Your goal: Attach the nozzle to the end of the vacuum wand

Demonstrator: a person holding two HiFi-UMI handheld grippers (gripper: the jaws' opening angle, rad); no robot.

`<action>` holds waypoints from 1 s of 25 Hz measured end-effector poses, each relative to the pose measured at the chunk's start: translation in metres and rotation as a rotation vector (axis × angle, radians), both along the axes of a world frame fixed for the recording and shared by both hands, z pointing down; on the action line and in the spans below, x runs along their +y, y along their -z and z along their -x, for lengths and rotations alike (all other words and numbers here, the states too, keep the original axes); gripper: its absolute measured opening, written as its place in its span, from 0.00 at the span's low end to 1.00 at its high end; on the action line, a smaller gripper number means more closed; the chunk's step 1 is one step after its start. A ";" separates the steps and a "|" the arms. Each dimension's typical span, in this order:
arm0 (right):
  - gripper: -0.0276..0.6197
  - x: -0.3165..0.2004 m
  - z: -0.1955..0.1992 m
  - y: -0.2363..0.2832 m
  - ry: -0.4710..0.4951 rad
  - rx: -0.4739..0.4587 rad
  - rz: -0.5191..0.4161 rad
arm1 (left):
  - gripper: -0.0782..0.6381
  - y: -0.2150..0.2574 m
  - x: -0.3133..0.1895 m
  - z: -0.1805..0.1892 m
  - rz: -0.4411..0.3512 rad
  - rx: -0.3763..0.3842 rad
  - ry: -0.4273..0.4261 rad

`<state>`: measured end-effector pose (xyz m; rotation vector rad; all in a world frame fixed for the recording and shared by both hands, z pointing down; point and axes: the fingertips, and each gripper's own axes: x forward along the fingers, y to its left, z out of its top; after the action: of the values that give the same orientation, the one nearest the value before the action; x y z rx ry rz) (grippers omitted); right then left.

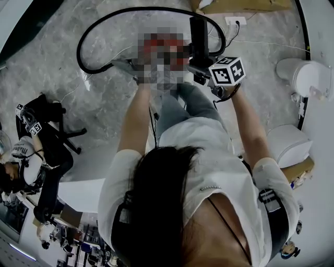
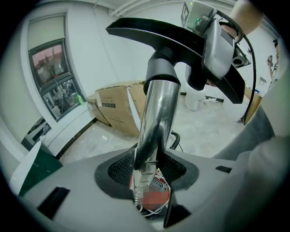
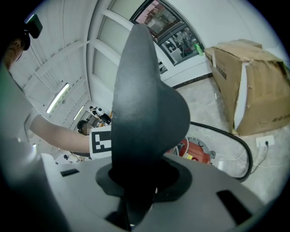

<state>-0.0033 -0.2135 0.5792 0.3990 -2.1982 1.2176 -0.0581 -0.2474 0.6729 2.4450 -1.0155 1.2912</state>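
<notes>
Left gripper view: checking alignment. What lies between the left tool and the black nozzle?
The chrome wand, gripped in the left tool's jaws, runs up to the nozzle; the left gripper view shows it.

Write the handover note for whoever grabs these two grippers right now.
Left gripper: shut on the chrome vacuum wand, which slants upward.
Right gripper: shut on the black floor nozzle.
Done: the nozzle's neck appears to meet the wand's top end. Whether it is fully seated cannot be told.
Red vacuum canister and its hose are on the floor below.
Left to do: push the nozzle home, check the joint, release.
</notes>
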 end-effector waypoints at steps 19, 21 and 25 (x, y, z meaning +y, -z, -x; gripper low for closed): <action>0.21 0.010 0.012 -0.002 0.088 0.191 -0.206 | 0.34 -0.002 0.000 0.005 0.020 0.029 0.013; 0.21 0.010 0.011 -0.003 0.074 0.207 -0.223 | 0.34 -0.002 0.000 0.003 0.027 0.033 0.007; 0.21 0.012 0.010 -0.004 0.061 0.260 -0.265 | 0.34 -0.002 0.000 0.001 0.036 0.042 0.020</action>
<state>-0.0138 -0.2013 0.5834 0.5594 -2.1301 0.7934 -0.0590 -0.2475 0.6753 2.4181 -0.9954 1.2360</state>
